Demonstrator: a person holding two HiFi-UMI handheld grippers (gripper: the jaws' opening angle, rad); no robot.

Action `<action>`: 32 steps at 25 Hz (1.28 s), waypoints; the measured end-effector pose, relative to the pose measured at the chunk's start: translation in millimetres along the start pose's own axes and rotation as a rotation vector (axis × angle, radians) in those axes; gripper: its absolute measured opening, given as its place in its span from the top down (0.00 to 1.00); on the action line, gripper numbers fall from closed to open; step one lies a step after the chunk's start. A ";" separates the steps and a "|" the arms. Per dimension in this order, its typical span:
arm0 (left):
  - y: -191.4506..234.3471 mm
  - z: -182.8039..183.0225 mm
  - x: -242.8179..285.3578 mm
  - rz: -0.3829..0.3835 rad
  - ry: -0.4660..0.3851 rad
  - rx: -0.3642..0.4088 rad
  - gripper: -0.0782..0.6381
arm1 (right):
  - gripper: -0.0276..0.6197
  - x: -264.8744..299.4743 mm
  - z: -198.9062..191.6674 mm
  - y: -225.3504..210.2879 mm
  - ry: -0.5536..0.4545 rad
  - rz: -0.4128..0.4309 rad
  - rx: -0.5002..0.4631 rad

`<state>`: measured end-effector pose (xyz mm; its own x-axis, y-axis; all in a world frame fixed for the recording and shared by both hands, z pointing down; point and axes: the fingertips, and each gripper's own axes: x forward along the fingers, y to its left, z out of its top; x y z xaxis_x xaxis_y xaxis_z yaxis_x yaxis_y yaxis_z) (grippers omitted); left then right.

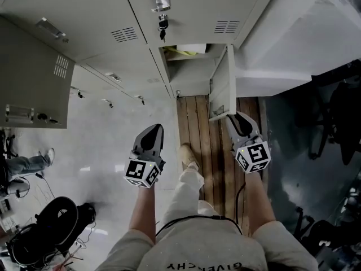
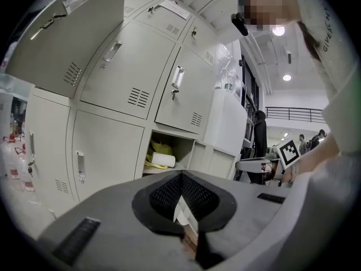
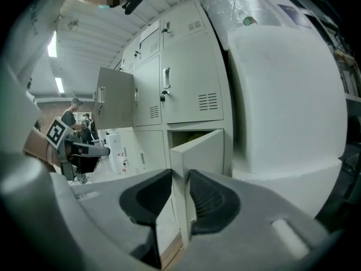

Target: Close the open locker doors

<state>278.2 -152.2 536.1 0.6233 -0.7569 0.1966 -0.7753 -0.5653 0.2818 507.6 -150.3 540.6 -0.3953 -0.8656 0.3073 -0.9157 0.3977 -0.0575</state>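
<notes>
A low grey locker door (image 1: 223, 86) stands swung out from its compartment (image 1: 186, 51), which holds a yellow thing and a white roll (image 2: 161, 158). My right gripper (image 1: 232, 117) sits at that door's free edge. In the right gripper view the door's edge (image 3: 179, 157) runs between the two pads of the right gripper (image 3: 180, 176), which touch it on both sides. My left gripper (image 1: 153, 127) hangs left of the door, shut and empty, pointing at the lockers (image 2: 181, 176). A second door (image 1: 34, 78) stands open higher up at the left (image 2: 67, 33).
A big white wrapped block (image 1: 299, 33) stands right of the open compartment. Wooden planks (image 1: 197, 129) lie under the door, and the person's leg (image 1: 189, 174) stands on them. A black chair (image 1: 51, 224) is at the lower left, dark chairs (image 1: 338, 123) at the right.
</notes>
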 end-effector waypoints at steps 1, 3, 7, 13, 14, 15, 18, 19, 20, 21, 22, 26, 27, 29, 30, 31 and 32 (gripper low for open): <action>2.5 1.1 0.7 0.004 -0.002 -0.001 0.90 | 0.81 4.0 1.0 5.0 0.000 0.014 -0.001; 6.8 2.7 3.3 0.010 -0.005 -0.003 0.90 | 0.82 13.0 2.7 14.1 0.000 0.040 -0.003; 14.6 4.8 7.9 0.021 -0.007 -0.011 0.90 | 0.82 33.1 6.3 32.5 0.000 0.092 -0.007; 30.4 8.7 11.1 0.048 -0.018 -0.021 0.90 | 0.82 64.9 13.6 54.9 -0.001 0.173 -0.018; 34.0 9.3 10.9 0.053 -0.019 -0.022 0.90 | 0.82 70.0 15.0 58.2 -0.003 0.185 -0.015; 37.9 9.8 10.9 0.059 -0.020 -0.023 0.90 | 0.82 75.3 16.4 61.3 -0.004 0.197 -0.012; 50.1 11.2 10.7 0.078 -0.021 -0.026 0.90 | 0.82 92.5 20.8 70.8 -0.004 0.234 -0.015; 54.1 12.0 10.2 0.084 -0.022 -0.027 0.90 | 0.82 98.3 22.1 74.2 -0.003 0.245 -0.019; 57.9 12.9 9.9 0.089 -0.023 -0.027 0.90 | 0.82 104.2 23.4 77.4 -0.002 0.255 -0.021; 61.4 14.0 9.8 0.094 -0.025 -0.028 0.90 | 0.82 110.0 24.8 80.0 -0.002 0.264 -0.023; 64.6 15.0 10.1 0.099 -0.026 -0.029 0.90 | 0.82 115.7 26.4 82.1 -0.002 0.272 -0.025; 75.4 18.2 11.6 0.119 -0.033 -0.039 0.90 | 0.82 138.1 33.1 88.3 -0.005 0.305 -0.023; 78.5 19.2 12.2 0.122 -0.034 -0.041 0.90 | 0.82 143.6 34.9 89.6 -0.005 0.313 -0.019; 85.8 22.0 14.8 0.128 -0.037 -0.044 0.90 | 0.83 154.8 38.6 91.2 -0.005 0.325 -0.014; 90.0 23.5 16.4 0.132 -0.040 -0.045 0.90 | 0.84 160.6 40.4 91.8 -0.004 0.330 -0.013; 94.4 24.9 18.2 0.135 -0.041 -0.047 0.90 | 0.84 166.6 42.2 92.4 -0.002 0.336 -0.013; 98.4 26.2 20.1 0.139 -0.043 -0.049 0.90 | 0.84 172.5 43.8 93.0 -0.001 0.341 -0.014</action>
<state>211.8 -231.6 543.1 0.5050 -0.8403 0.1970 -0.8470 -0.4386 0.3003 351.1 -276.0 546.7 -0.6785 -0.6825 0.2717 -0.7299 0.6682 -0.1442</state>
